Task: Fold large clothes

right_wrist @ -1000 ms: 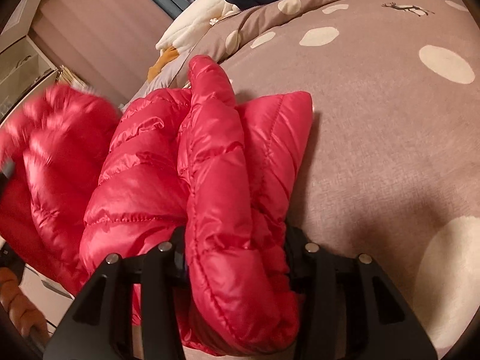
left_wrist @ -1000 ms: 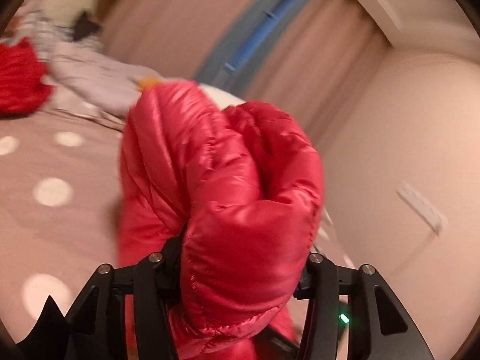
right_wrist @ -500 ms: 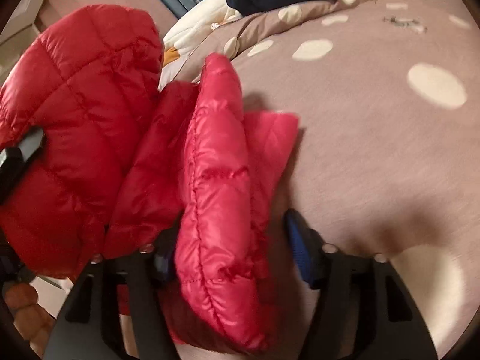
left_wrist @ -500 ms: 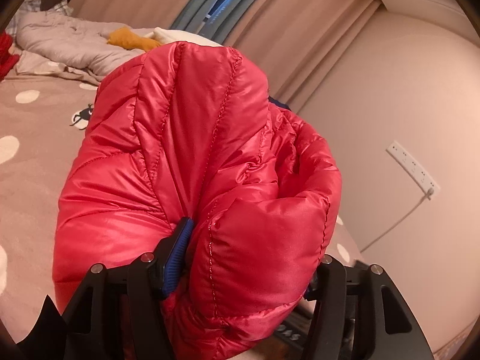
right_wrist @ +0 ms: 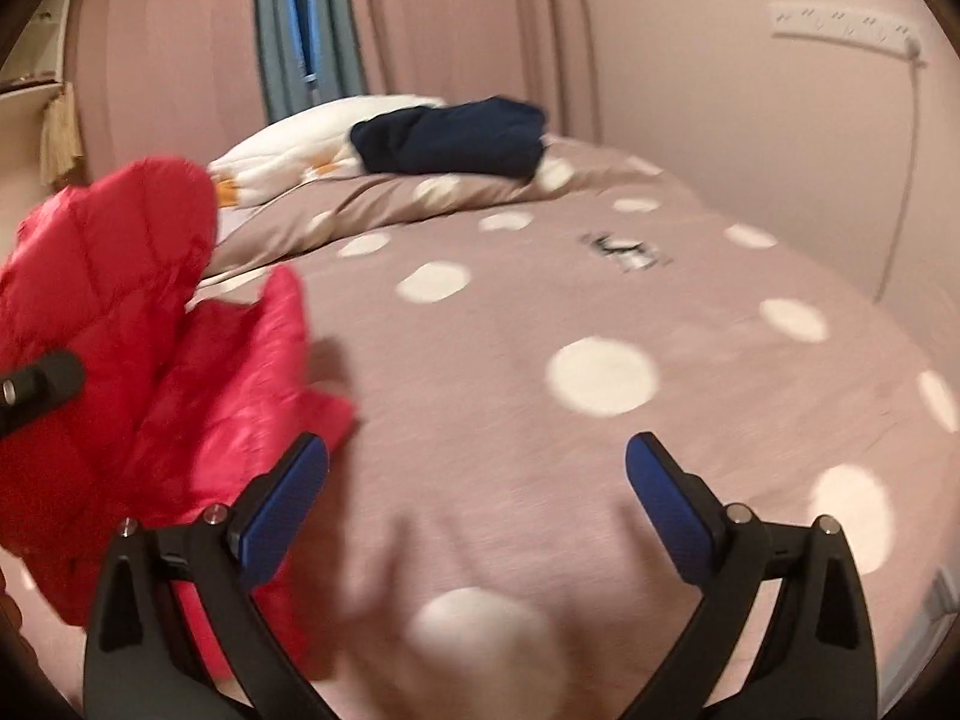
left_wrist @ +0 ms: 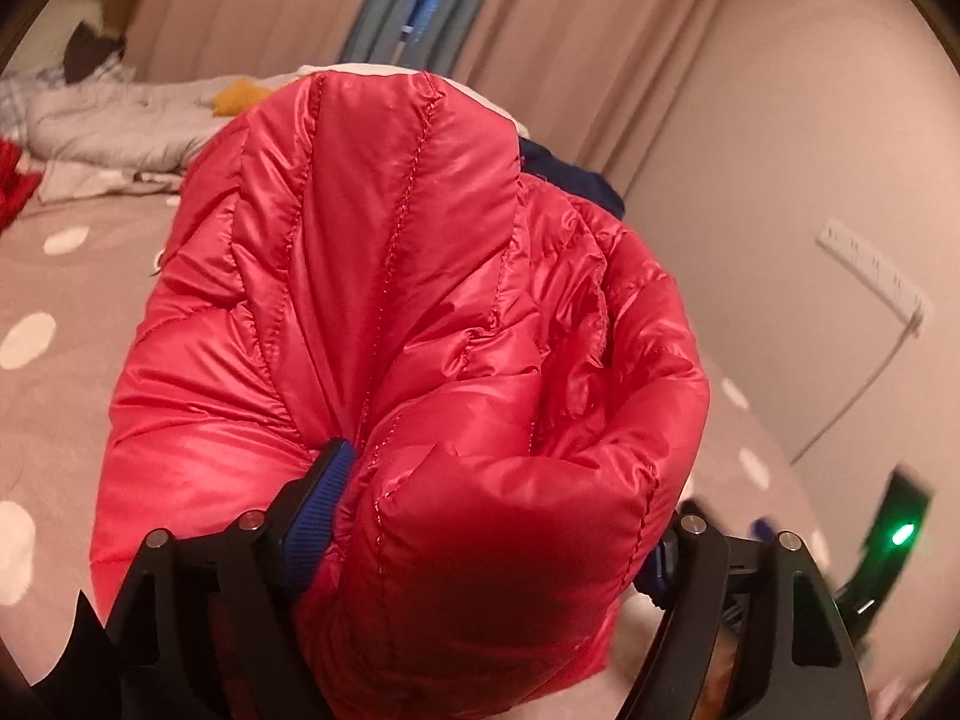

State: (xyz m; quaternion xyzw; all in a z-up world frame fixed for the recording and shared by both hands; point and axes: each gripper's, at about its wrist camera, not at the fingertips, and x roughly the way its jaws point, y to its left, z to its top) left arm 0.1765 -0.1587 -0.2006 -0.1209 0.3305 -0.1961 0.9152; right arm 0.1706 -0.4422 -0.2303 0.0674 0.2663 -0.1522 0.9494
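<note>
Two grippers: left gripper (left_wrist: 498,516), jaws just opening, has a bunched fold of the red puffer jacket (left_wrist: 396,324) filling its gap, while right gripper (right_wrist: 477,462), jaws just opened wide and empty, has the jacket at nine o'clock on the dotted bedspread (right_wrist: 540,300).

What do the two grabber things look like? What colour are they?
Both are black frames with two slanted fingers held on by silver screws. The left gripper and the right gripper have ribbed blue pads inside the fingertips. A small green light glows on a black part at the edge of the left view. No sleeves or cables show.
</note>
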